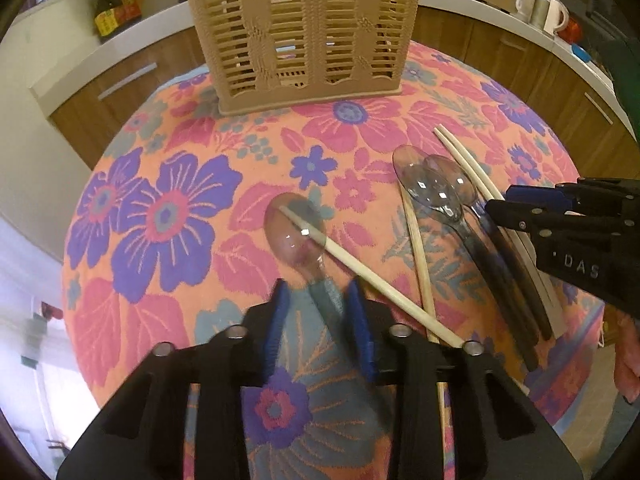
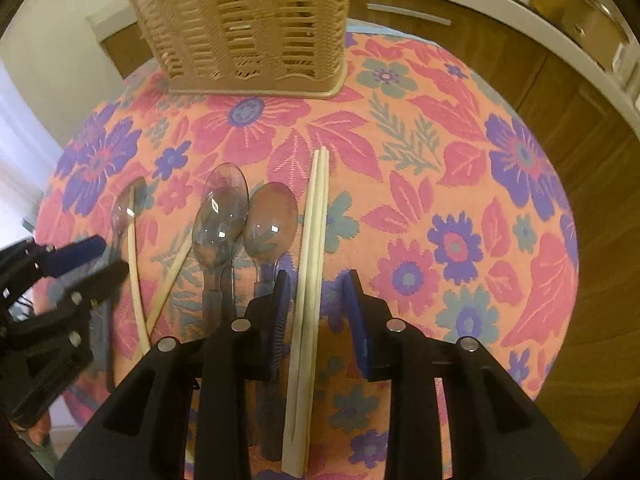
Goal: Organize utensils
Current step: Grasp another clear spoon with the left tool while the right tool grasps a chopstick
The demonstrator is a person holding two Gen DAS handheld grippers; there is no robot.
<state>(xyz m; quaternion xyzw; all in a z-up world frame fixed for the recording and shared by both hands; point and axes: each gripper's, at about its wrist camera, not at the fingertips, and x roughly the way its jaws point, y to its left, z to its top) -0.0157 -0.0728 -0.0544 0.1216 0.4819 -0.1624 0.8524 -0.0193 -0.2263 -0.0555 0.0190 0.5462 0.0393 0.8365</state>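
A beige slatted utensil basket [image 1: 300, 28] stands at the table's far side; it also shows in the right wrist view [image 2: 248, 24]. My left gripper [image 1: 314, 300] is open, its blue pads either side of the handle of a clear plastic spoon [image 1: 294, 232], with one chopstick [image 1: 360, 268] lying across the bowl. My right gripper [image 2: 318, 292] is open around a pair of chopsticks [image 2: 312, 248] lying on the cloth. Two more clear spoons [image 2: 244, 224] lie just left of that pair. Another chopstick [image 2: 168, 280] lies crossed further left.
The table has a floral cloth [image 1: 168, 216] in pink, orange and purple. Wooden cabinets with a white counter [image 1: 120, 40] run behind, holding bottles [image 1: 114, 0] and mugs [image 1: 554, 14]. The table edge drops off at left and right.
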